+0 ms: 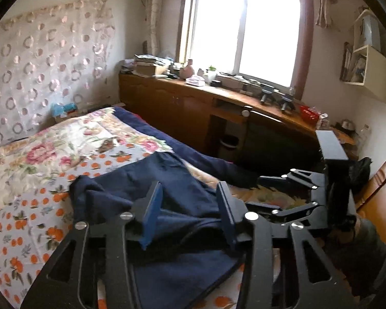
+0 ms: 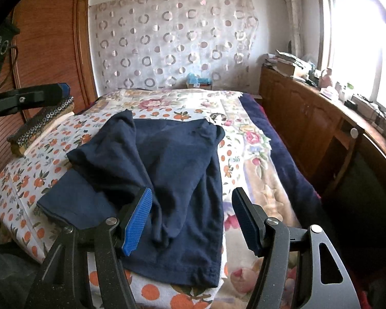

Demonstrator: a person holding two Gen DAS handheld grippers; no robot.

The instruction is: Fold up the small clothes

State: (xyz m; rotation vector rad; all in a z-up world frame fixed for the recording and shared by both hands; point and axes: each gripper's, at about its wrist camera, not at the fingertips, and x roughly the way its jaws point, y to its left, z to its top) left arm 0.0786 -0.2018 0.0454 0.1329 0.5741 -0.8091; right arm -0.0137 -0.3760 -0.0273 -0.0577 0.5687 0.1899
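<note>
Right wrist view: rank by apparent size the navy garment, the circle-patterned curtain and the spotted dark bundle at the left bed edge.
1-2. Curtain and navy garment: alike in the picture, and the garment lies nearer, so unranked.
3. Spotted bundle, clearly smallest.

Navy garment, orange-printed sheet
</note>
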